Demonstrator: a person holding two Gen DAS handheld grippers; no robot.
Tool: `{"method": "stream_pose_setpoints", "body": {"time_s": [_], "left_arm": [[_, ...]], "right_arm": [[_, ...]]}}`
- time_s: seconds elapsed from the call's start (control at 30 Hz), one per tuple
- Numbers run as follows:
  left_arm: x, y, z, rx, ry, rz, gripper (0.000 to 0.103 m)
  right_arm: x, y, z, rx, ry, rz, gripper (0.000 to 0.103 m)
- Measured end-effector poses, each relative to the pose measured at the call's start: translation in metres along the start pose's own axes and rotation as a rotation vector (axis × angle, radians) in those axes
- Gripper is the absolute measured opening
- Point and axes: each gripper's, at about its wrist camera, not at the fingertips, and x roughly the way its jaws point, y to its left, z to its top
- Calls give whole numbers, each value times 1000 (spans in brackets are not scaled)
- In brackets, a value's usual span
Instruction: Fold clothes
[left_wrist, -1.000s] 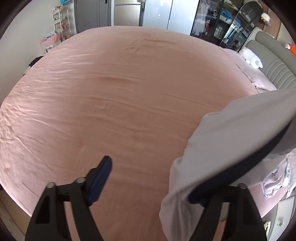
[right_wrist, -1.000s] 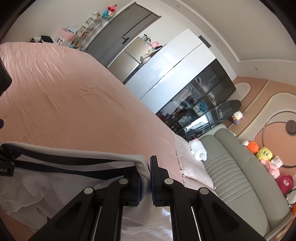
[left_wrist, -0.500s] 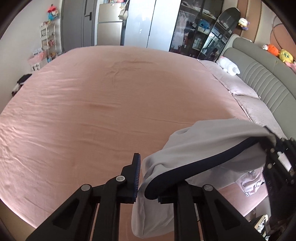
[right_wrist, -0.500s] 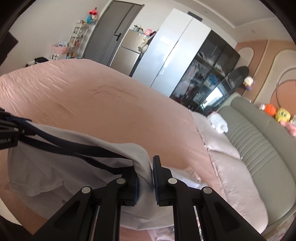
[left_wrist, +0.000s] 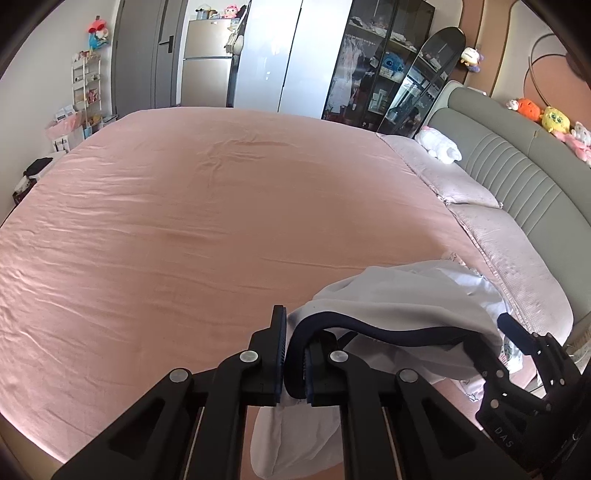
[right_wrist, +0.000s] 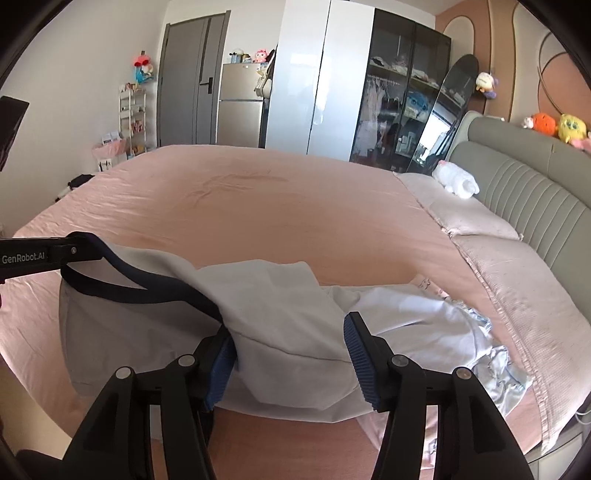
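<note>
A pale grey garment (left_wrist: 399, 302) with a dark navy waistband (left_wrist: 388, 332) hangs over the near edge of the pink bed (left_wrist: 221, 206). My left gripper (left_wrist: 293, 363) is shut on the waistband end. In the right wrist view the same garment (right_wrist: 273, 317) drapes between my right gripper's (right_wrist: 291, 354) wide-open fingers, and its waistband (right_wrist: 147, 284) runs left to the left gripper (right_wrist: 48, 254). A crumpled light blue garment (right_wrist: 436, 325) lies on the bed just right of it.
Two pink pillows (left_wrist: 491, 229) and a grey headboard (left_wrist: 524, 177) line the right side. A white plush toy (left_wrist: 439, 147) lies by the pillows. Wardrobes, a fridge and a shelf stand beyond the far bed edge.
My right gripper has opened and let go of the garment. My left gripper has closed on the waistband. The garment has sagged lower toward the bed.
</note>
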Motion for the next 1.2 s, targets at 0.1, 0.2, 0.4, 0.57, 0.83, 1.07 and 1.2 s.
{"method": "stream_pose_setpoints", "body": {"time_s": [0.1, 0.2, 0.4, 0.57, 0.83, 1.07, 1.2], "left_arm": [[1, -2, 0, 4, 5, -6, 7], [1, -2, 0, 1, 6, -21, 7], [1, -1, -3, 3, -3, -25, 7], [9, 12, -7, -26, 25, -4, 7], [14, 21, -15, -48, 60, -6, 7], [12, 15, -17, -47, 66, -19, 8], [11, 9, -18, -32, 63, 37, 9]], "right_arm": [[5, 7, 2, -9, 6, -3, 57], [15, 16, 6, -19, 10, -43, 57], [41, 31, 12, -53, 39, -171, 57], [45, 26, 15, -51, 47, -315, 57], [23, 8, 31, 47, -40, -292, 56], [8, 3, 45, 95, -90, -282, 19], [4, 6, 50, 70, -78, -264, 8]]}}
